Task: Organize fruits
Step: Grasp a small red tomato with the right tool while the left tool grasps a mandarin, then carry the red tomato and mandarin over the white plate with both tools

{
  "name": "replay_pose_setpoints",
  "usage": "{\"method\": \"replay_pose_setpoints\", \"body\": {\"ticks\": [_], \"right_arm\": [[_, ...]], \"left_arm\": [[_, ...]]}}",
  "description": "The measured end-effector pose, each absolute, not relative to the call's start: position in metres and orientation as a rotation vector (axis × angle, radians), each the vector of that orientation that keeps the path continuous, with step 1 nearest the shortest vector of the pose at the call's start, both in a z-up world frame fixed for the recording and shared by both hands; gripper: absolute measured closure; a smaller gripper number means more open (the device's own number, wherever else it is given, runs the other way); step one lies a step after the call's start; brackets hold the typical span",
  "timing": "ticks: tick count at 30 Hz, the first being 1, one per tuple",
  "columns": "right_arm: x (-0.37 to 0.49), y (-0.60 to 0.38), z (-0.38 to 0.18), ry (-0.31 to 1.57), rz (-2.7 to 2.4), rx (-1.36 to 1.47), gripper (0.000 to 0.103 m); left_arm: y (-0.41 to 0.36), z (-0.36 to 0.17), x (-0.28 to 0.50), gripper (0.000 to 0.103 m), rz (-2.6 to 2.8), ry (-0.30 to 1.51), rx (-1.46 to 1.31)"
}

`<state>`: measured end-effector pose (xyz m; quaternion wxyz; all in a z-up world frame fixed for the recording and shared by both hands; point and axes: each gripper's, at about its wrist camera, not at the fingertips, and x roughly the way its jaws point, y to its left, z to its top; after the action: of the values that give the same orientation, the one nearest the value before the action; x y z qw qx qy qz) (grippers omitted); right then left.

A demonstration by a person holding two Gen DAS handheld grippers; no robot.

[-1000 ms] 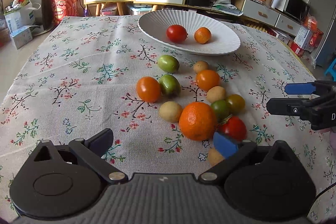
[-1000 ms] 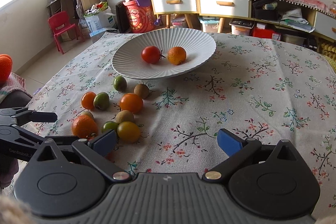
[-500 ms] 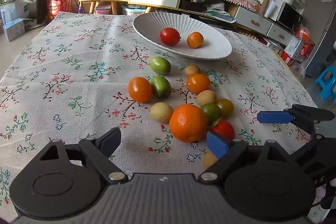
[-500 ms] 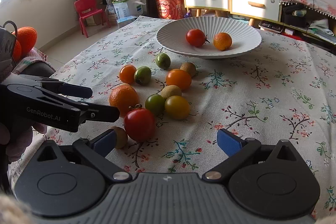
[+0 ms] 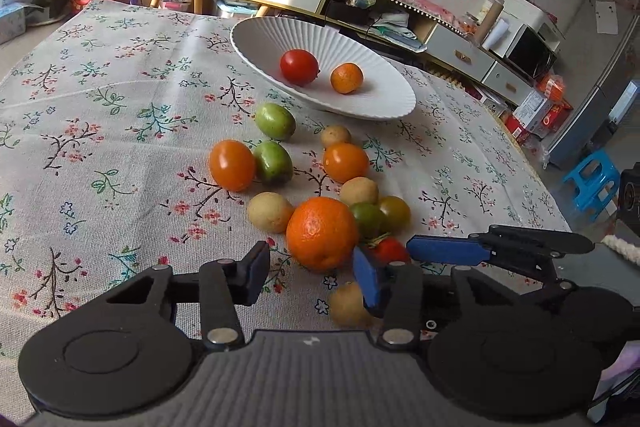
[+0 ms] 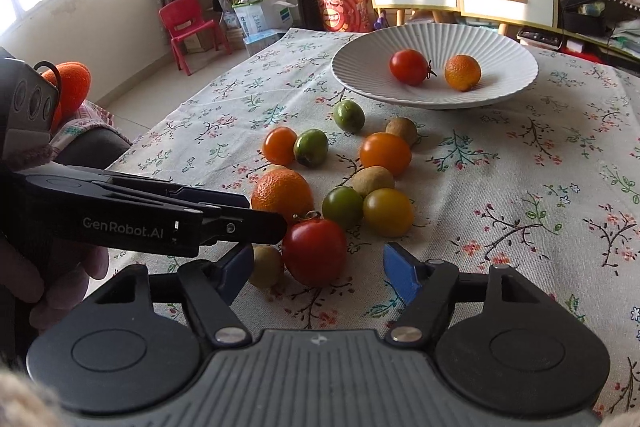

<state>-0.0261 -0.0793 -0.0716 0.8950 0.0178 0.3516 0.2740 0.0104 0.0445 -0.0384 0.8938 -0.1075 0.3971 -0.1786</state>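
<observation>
A white ribbed plate point(image 5: 372, 107) at the back of the table holds a red tomato point(image 5: 299, 67) and a small orange point(image 5: 347, 78). Loose fruit lies in front of it. My left gripper point(image 5: 312, 279) is closing, and the big orange point(image 5: 322, 233) sits just ahead of its tips with a gap on the left side. My right gripper point(image 6: 320, 269) is also closing. A red tomato point(image 6: 314, 251) and a small brown fruit point(image 6: 266, 265) lie between its fingers, untouched by the pads. The left gripper's fingers point(image 6: 276, 227) cross just in front of the right one.
Orange, green and brown fruits point(image 5: 232, 165) lie scattered on the floral tablecloth point(image 5: 100, 107). The table's right edge point(image 5: 532, 171) drops to a blue stool. A person's hand point(image 6: 60, 275) holds the left gripper. Cabinets stand behind the table.
Both grippers' jaws have narrowed from wide open. The right gripper moved in toward the red tomato, close beside the left gripper. The left gripper stayed by the big orange and tilted a little.
</observation>
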Motion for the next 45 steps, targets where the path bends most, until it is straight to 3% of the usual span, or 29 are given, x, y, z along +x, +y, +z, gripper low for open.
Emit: {"method": "replay_pose_setpoints", "body": {"ticks": [2, 4, 9, 17, 45], "right_arm": [[-0.026, -0.079, -0.071, 0.730, 0.576, 0.041, 0.050], [-0.026, -0.078, -0.070, 0.730, 0.587, 0.048, 0.054], [-0.026, -0.078, -0.070, 0.732, 0.587, 0.050, 0.056], [-0.017, -0.085, -0.070, 0.756, 0.558, 0.107, 0.068], [-0.015, -0.091, -0.072, 0.782, 0.545, 0.117, 0.070]], "left_arm": [[0.045, -0.038, 0.013, 0.071, -0.375, 0.821, -0.231], [0.045, -0.039, 0.014, 0.072, -0.379, 0.823, -0.246], [0.044, -0.040, 0.017, 0.072, -0.384, 0.820, -0.261], [0.040, -0.041, 0.023, 0.072, -0.380, 0.807, -0.273], [0.026, -0.038, 0.039, 0.072, -0.312, 0.778, -0.228]]}}
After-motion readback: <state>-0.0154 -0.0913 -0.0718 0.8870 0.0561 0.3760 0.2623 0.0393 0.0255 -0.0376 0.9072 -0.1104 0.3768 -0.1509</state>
